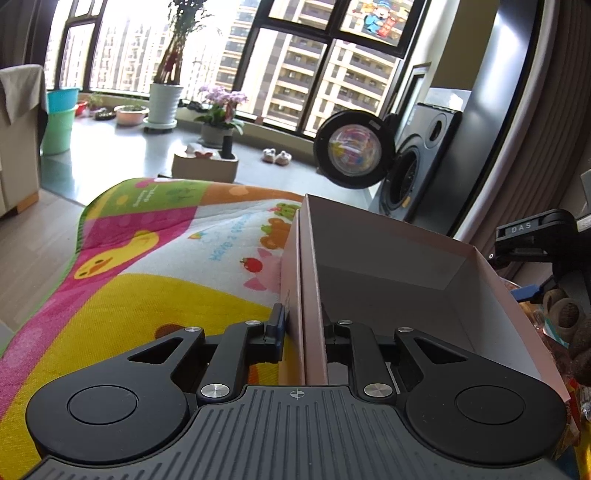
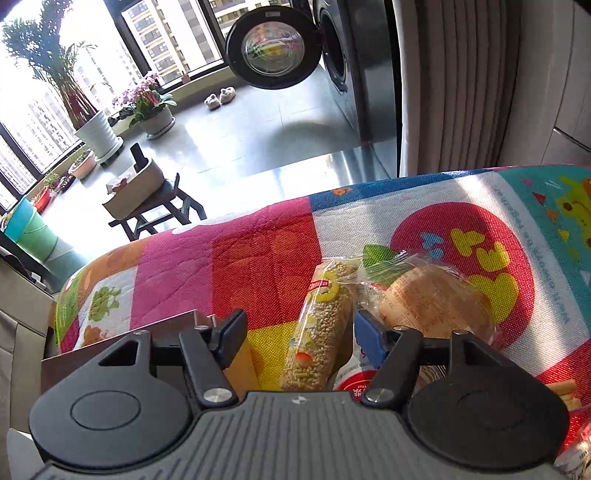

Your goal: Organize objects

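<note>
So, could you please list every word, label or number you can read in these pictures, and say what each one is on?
"DAS": on the black body of the right tongs.
"Have a goo...": blue print on the play mat, cut off by the cardboard box.
Grain snack bag: red label too blurred to read.
Wrapped bun: print too small.
Window decal: characters unreadable.

Box [image 1: 388, 258] interior bare and open from above, its near wall pinched in the left claw [image 1: 304, 332], open mat [image 1: 155, 280] to its left, right claw [image 2: 299, 332] spread over a snack bag [image 2: 321, 332], bread packet [image 2: 436, 299] just beside it.
</note>
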`<move>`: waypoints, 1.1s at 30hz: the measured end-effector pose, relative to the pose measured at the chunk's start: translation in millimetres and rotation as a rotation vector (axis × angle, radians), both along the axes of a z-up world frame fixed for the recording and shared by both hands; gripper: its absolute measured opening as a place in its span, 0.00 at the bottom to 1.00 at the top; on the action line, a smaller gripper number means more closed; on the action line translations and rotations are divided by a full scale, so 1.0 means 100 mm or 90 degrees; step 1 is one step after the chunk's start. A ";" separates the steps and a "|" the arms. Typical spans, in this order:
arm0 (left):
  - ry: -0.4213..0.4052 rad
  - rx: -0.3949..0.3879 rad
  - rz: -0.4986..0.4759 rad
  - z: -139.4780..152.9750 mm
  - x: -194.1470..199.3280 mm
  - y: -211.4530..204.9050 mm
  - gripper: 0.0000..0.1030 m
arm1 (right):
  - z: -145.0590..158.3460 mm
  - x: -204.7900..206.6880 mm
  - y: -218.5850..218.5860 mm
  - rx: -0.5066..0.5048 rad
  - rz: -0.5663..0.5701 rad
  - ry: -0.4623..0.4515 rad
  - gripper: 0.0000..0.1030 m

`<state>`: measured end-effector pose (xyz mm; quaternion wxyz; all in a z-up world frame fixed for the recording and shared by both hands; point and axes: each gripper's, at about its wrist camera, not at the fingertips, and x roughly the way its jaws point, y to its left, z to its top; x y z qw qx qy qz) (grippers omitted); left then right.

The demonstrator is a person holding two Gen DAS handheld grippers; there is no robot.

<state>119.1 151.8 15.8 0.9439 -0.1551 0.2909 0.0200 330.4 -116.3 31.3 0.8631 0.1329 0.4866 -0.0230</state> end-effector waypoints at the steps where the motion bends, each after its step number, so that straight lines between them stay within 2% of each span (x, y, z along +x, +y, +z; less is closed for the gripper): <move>1: -0.001 0.004 0.000 0.00 0.00 -0.01 0.17 | 0.01 0.03 0.03 -0.027 0.006 -0.002 0.60; 3: -0.002 0.005 -0.001 0.00 0.00 -0.02 0.17 | 0.02 0.06 0.00 -0.029 0.009 0.005 0.48; 5: -0.001 0.005 -0.002 0.00 0.00 -0.01 0.17 | 0.06 0.01 -0.07 -0.024 0.004 0.012 0.30; 7: -0.001 0.004 -0.002 0.00 -0.01 -0.01 0.17 | 0.14 -0.11 -0.16 -0.006 -0.001 0.003 0.28; 11: -0.001 0.002 -0.002 0.00 -0.01 -0.01 0.17 | 0.47 -0.53 -0.27 -0.006 0.002 -0.050 0.22; 13: -0.002 0.002 -0.001 0.00 -0.01 -0.01 0.17 | 0.68 -0.78 -0.27 -0.012 0.013 -0.076 0.01; 17: -0.001 -0.004 -0.003 0.00 -0.01 0.00 0.17 | 1.21 -1.44 -0.24 -0.053 0.055 -0.157 0.00; 19: -0.002 -0.006 -0.002 0.00 -0.01 0.00 0.18 | 1.38 -1.71 -0.22 -0.073 0.077 -0.171 0.00; 21: -0.003 -0.004 -0.002 0.00 -0.01 0.00 0.18 | 1.40 -1.90 -0.23 -0.077 0.087 -0.165 0.01; 23: -0.005 0.000 -0.002 0.00 -0.01 -0.01 0.18 | 1.28 -2.07 -0.21 -0.100 0.097 -0.147 0.03; 25: -0.006 0.000 -0.002 0.00 -0.01 -0.01 0.18 | 1.05 -2.20 -0.15 -0.143 0.110 -0.146 0.16; 27: -0.009 0.000 -0.002 -0.01 -0.02 -0.01 0.18 | 0.81 -2.29 -0.11 -0.159 0.125 -0.149 0.43; 29: -0.013 0.003 -0.003 -0.02 -0.02 -0.02 0.17 | 0.55 -2.35 -0.06 -0.173 0.154 -0.143 0.47; 31: -0.015 0.006 -0.005 -0.04 -0.02 -0.02 0.17 | 0.33 -2.39 0.02 -0.219 0.195 -0.137 0.48; 33: -0.014 -0.001 -0.006 -0.04 -0.02 -0.01 0.17 | 0.16 -2.42 0.05 -0.282 0.207 -0.135 0.62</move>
